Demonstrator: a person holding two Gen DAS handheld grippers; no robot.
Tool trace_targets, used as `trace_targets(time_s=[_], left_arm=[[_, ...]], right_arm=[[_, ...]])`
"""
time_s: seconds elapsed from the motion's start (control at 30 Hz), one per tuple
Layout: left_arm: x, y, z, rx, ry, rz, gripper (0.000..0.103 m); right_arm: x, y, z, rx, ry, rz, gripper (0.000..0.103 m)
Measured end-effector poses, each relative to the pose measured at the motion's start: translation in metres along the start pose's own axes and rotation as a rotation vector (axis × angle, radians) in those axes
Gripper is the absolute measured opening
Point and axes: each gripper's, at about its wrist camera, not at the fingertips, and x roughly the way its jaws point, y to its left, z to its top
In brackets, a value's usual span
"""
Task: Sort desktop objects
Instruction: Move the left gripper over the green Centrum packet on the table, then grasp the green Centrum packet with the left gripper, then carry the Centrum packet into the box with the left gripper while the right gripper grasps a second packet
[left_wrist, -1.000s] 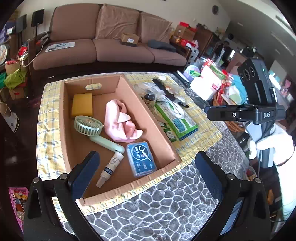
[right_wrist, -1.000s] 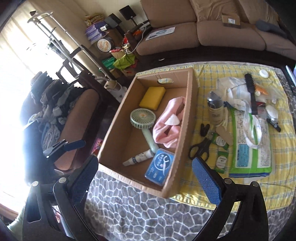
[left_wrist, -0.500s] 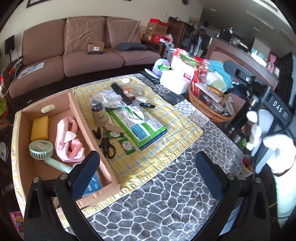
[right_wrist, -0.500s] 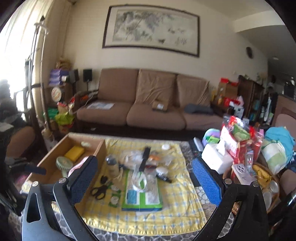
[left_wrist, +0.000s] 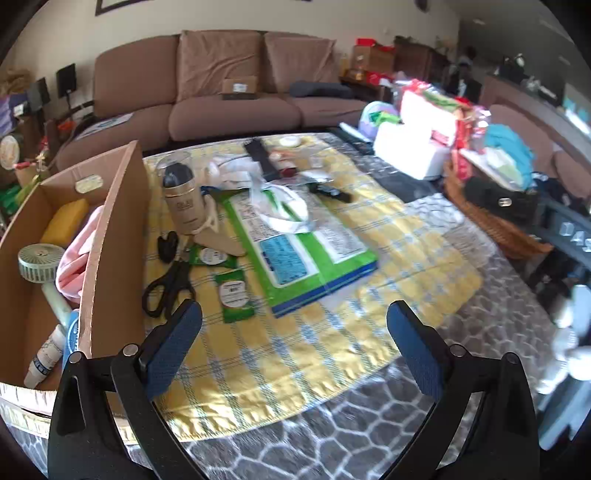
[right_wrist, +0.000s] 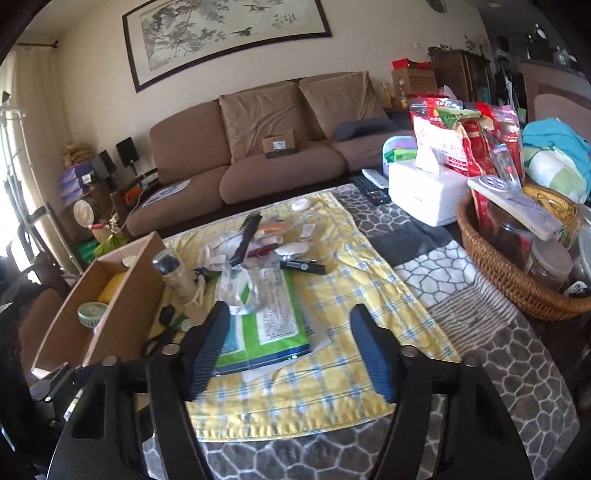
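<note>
A cardboard box (left_wrist: 110, 221) stands at the left of a yellow checked cloth (left_wrist: 332, 332). It holds a yellow sponge (left_wrist: 64, 221), a pink cloth, a mint hand fan (left_wrist: 37, 258) and a small tube. On the cloth lie black scissors (left_wrist: 166, 284), a gold bottle (left_wrist: 183, 199), green sachets (left_wrist: 234, 295), a green-white pack (left_wrist: 299, 251), a black comb (left_wrist: 260, 153) and a black marker (left_wrist: 330, 192). My left gripper (left_wrist: 293, 332) is open and empty above the cloth's near edge. My right gripper (right_wrist: 291, 343) is open and empty over the pack (right_wrist: 266, 325).
A wicker basket (right_wrist: 509, 273) full of packets stands at the right, with a white tissue box (right_wrist: 424, 192) behind it. Remote controls (right_wrist: 369, 188) lie at the table's far edge. A brown sofa (right_wrist: 258, 158) is beyond the table.
Both grippers swung right from over the box to face the cloth and its loose objects. The right gripper dropped lower and closer to the green pack. Both stayed open.
</note>
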Motion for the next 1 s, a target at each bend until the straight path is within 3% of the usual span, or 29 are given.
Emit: trace_targets(time_s=[0.1, 0.17, 0.3, 0.33, 0.47, 0.53, 0.67, 0.8, 1.0], left_arm=[[0.033, 0.005, -0.001, -0.059, 0.042, 0.071, 0.092], [0.053, 0.010, -0.003, -0.099, 0.063, 0.104, 0.083], [0.084, 0.035, -0.008, -0.195, 0.111, 0.144, 0.069], [0.091, 0.041, -0.011, -0.203, 0.125, 0.147, 0.070], [0.092, 0.043, -0.011, -0.192, 0.107, 0.119, 0.071], [0.091, 0.043, -0.011, -0.192, 0.107, 0.098, 0.066], [0.084, 0.040, -0.011, -0.171, 0.115, 0.032, 0.025], [0.074, 0.042, -0.014, -0.198, 0.116, -0.030, 0.018], [0.022, 0.038, -0.015, -0.218, 0.036, -0.170, 0.016]], right_arm=[[0.007, -0.017, -0.005, 0.034, 0.009, 0.005, 0.052], [0.018, -0.026, -0.005, 0.098, 0.080, 0.042, 0.044], [0.023, -0.026, -0.008, 0.127, 0.116, 0.099, 0.044], [0.024, -0.023, -0.008, 0.115, 0.125, 0.106, 0.044], [0.024, -0.016, -0.010, 0.098, 0.143, 0.141, 0.044], [0.025, -0.015, -0.011, 0.104, 0.152, 0.151, 0.044], [0.027, -0.017, -0.011, 0.139, 0.167, 0.180, 0.044], [0.027, -0.013, -0.011, 0.131, 0.174, 0.182, 0.044], [0.027, -0.008, -0.010, 0.127, 0.177, 0.199, 0.044]])
